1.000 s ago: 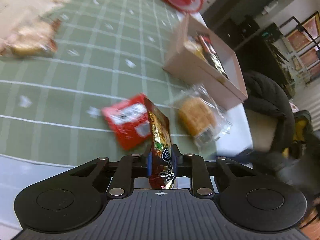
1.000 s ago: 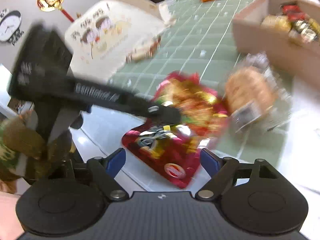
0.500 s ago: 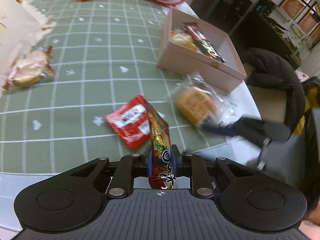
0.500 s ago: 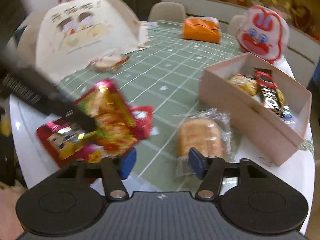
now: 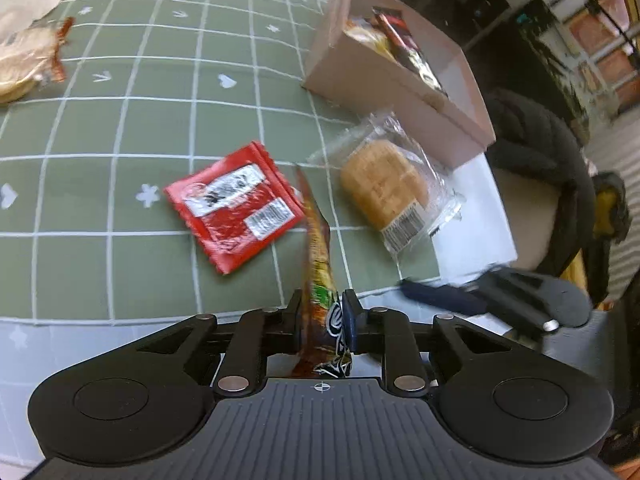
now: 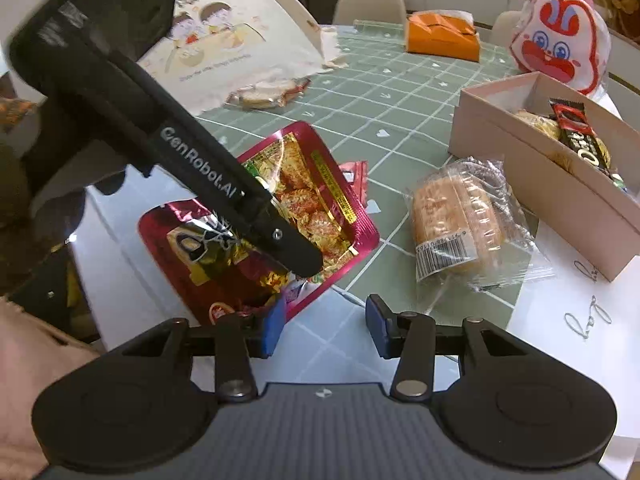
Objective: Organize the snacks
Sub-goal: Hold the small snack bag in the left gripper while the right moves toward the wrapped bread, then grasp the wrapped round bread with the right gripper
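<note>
- I am carrying one snack: my left jaws (image 5: 323, 316) are pinching the dark-red foil packet (image 5: 318, 256) by its near end, and it is hanging clear of the table (image 5: 120, 128), edge-on to my left camera.
- In the right view the same packet (image 6: 304, 200) is showing its printed face at centre left, with the left gripper's finger lying across it.
- My right jaws (image 6: 322, 320) are standing partly apart and holding nothing, low in the frame just short of the bread roll in clear wrap (image 6: 456, 220).
- I am judging the step as transport: the packet is lifted, not yet boxed.
- The next move is calling for a swing toward the pink box (image 5: 400, 80) at upper right, then lowering over its open top before letting go; it already holds snacks, so I am aiming for the free end.
- The packet's long axis is running away from my left jaws toward the upper middle of the left view, its far end leaning slightly left, above the flat red sachet (image 5: 236, 208).
</note>
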Tool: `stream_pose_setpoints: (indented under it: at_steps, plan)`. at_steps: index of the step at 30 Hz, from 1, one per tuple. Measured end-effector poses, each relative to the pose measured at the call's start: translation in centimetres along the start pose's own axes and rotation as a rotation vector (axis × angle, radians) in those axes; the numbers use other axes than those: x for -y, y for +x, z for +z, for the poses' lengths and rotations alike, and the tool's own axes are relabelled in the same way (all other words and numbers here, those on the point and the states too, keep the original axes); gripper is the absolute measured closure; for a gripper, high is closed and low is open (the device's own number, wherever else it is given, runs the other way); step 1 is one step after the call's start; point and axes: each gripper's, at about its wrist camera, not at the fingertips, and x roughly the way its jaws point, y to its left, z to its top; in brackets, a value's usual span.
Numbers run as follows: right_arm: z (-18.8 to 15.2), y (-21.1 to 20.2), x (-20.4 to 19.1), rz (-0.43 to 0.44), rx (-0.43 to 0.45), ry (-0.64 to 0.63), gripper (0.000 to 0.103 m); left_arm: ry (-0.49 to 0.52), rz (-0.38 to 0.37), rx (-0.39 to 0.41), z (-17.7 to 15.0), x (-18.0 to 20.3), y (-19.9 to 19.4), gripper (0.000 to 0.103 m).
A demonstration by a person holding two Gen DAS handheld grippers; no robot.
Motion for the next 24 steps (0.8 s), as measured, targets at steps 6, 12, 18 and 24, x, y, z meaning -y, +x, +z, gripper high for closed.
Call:
stream_pose_setpoints:
  at_steps: [6, 12, 18, 24]
  plan:
    - [2.5, -3.0, 2.1, -0.194, 0.16, -0.042, 0.032, -0.019, -0.023, 0.015, -0.7, -0.6, -0.9, 0.081]
    - [4.5, 1.5, 6.1, -0.21, 0.097, 0.061, 0.032, -0.019, -0.052, 0.013, -1.4, 0.2, -0.6, 0.081]
    - [3.9, 5.4, 6.7, -0.145, -0.04, 0.084, 0.03, -0.065, -0.06, 0.026, -2.0, -0.9, -1.1, 0.081]
    - [3.6, 3.9, 4.7, -0.093, -0.046, 0.005, 0.046, -0.067, -0.068, 0.016, -2.2, -0.9, -0.9, 0.081]
